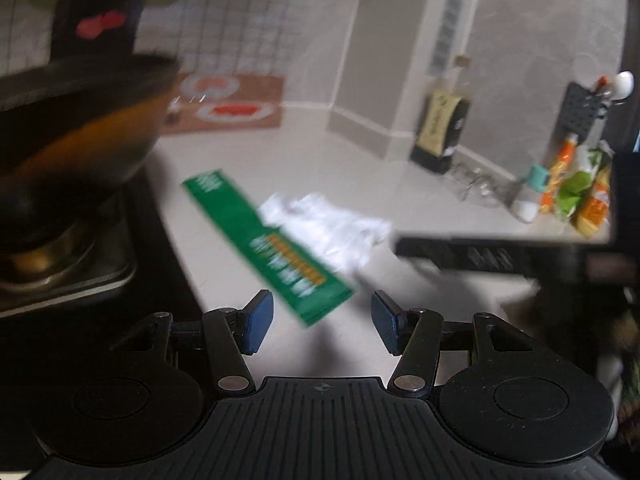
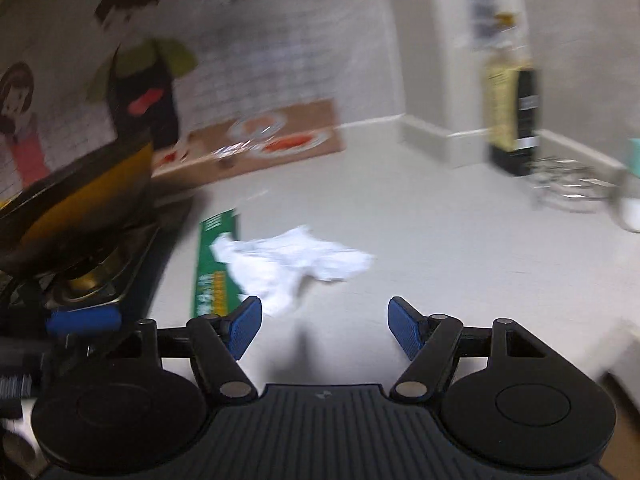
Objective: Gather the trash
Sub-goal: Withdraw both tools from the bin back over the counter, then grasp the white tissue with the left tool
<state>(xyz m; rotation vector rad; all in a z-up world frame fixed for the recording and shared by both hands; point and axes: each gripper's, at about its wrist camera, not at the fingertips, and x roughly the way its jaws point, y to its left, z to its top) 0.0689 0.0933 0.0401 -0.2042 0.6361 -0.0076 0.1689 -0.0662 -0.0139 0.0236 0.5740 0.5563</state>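
Green flat box [image 1: 264,240] lies on the desk [image 1: 340,152] just ahead of our left hand-held gripper [image 1: 322,326], long axis running from near-right to far-left. White crumpled paper [image 2: 288,268] overlaps it, ahead-left of the right hand-held gripper [image 2: 324,328]. We judge both are trash awaiting pickup; both sets of jaws stand apart, empty.

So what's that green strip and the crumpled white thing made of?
The green strip looks like thin printed card or glossy wrapper: flat, straight-edged, with lettering; blur hides which. The crumpled white thing looks like soft tissue paper or thin plastic: matte white, full of wrinkles and folds, lying partly over the strip.
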